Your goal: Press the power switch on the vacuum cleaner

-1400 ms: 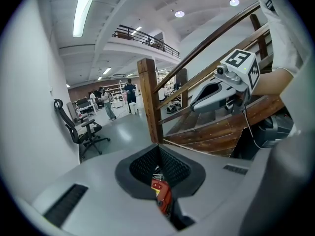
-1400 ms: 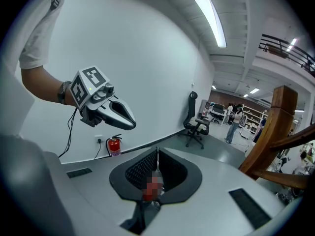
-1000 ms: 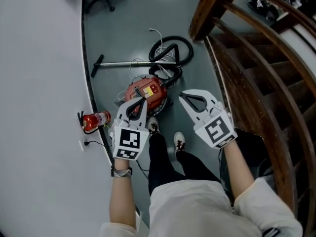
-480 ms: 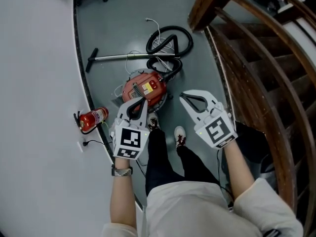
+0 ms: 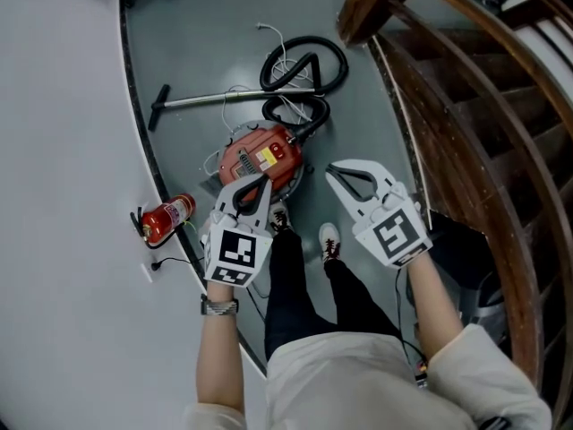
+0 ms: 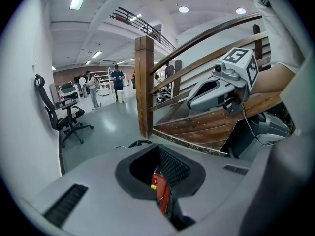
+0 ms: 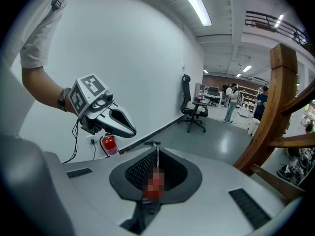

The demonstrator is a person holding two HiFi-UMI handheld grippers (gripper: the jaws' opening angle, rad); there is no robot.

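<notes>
On the grey floor [image 5: 206, 52], the red vacuum cleaner [image 5: 260, 158] lies just ahead of the left hand-held gripper [image 5: 257, 183], whose empty jaws are pressed together above its near edge. The right hand-held gripper [image 5: 331, 174], jaws likewise together, hangs alongside, clear of it.

No wording can be read anywhere; the yellow label [image 5: 266, 158] on the vacuum cleaner [image 5: 240, 165] is too small.

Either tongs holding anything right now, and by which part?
Nothing held: left tongs and right tongs are both shut and empty, clear of the red round vacuum cleaner.
</notes>
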